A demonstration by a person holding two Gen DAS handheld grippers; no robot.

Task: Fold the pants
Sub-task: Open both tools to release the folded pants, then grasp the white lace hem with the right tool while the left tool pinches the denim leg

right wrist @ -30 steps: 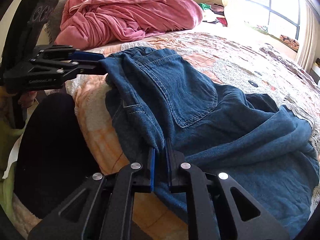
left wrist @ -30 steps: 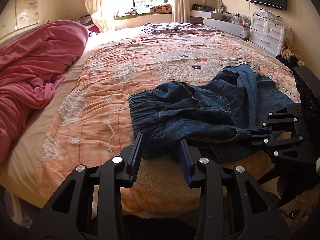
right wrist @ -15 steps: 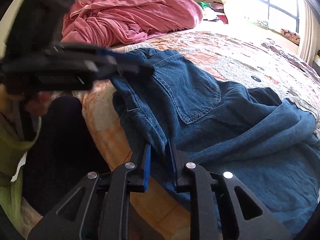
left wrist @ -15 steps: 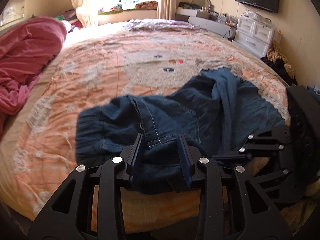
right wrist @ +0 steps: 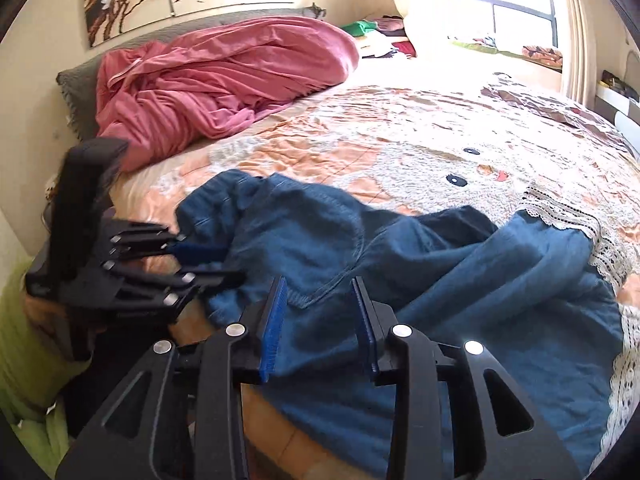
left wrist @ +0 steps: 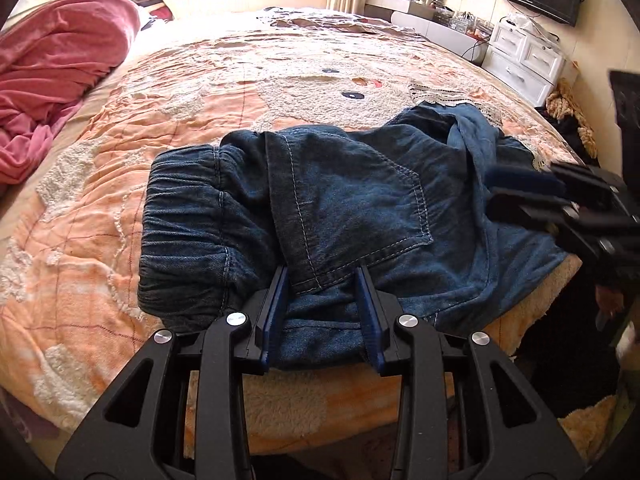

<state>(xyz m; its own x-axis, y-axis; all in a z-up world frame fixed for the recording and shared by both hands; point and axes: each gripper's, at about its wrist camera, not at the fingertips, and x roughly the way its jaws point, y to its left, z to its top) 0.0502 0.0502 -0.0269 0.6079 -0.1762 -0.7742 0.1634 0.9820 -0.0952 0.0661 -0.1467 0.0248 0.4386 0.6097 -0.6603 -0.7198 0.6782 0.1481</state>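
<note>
While our left gripper (left wrist: 322,312) clamps the waistband end of the pants (left wrist: 360,208) at the bed's (left wrist: 120,128) near edge, our right gripper (right wrist: 320,322), jaws just parted, hovers empty above the legs trailing rightward.

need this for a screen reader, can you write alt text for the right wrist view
Blue denim pants lie crumpled on an orange bedspread, and the right tool hovers open above their near edge, its jaws just opened. The left tool reaches in from the left; a pink blanket is heaped behind.
</note>
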